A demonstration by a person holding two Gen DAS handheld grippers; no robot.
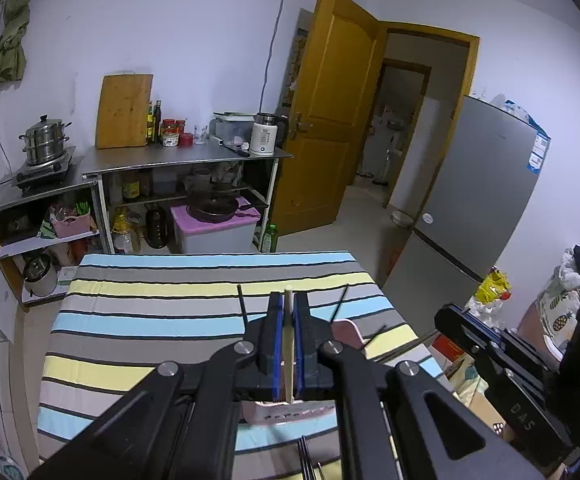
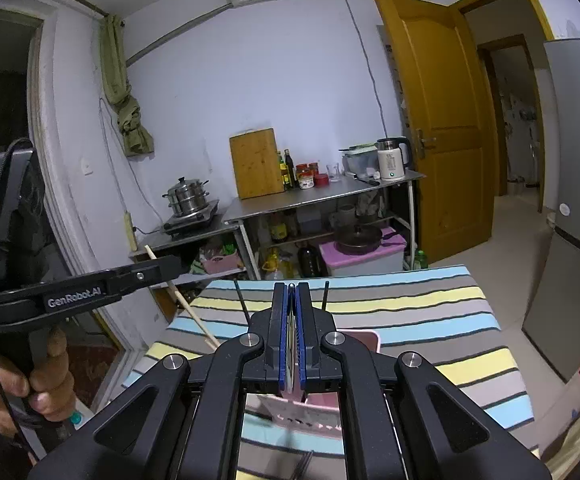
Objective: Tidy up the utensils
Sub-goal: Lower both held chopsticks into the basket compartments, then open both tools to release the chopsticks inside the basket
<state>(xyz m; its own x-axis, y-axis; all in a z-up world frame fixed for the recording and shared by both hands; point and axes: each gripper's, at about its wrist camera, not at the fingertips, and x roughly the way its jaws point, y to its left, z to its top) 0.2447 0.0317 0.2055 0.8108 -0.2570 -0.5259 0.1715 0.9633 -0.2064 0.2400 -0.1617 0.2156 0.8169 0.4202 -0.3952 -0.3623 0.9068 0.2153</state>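
Chopstick: a pale chopstick [image 1: 289, 344] is pinched between the blue pads of the left gripper [image 1: 288, 300], up in the air above the striped cloth [image 1: 150, 312].
Same chopstick, other view: it pokes out both sides of the left gripper [image 2: 170, 266], slanting down toward the table.
Right gripper: the right gripper [image 2: 290, 286] is squeezed closed on something thin and pale; I cannot tell what it is.
Pink basket: a pink basket [image 2: 364, 340] sits on the cloth just under both grippers.
Dark sticks: more thin dark utensils [image 1: 306, 460] lie on the cloth near the bottom edge.
How it feels: probably light, stiff and smooth, so it could slip or spin in the pads.
Where to hold: near the middle, like now, so neither end tips down.
Careful: a hard squeeze is not needed; it looks thin.
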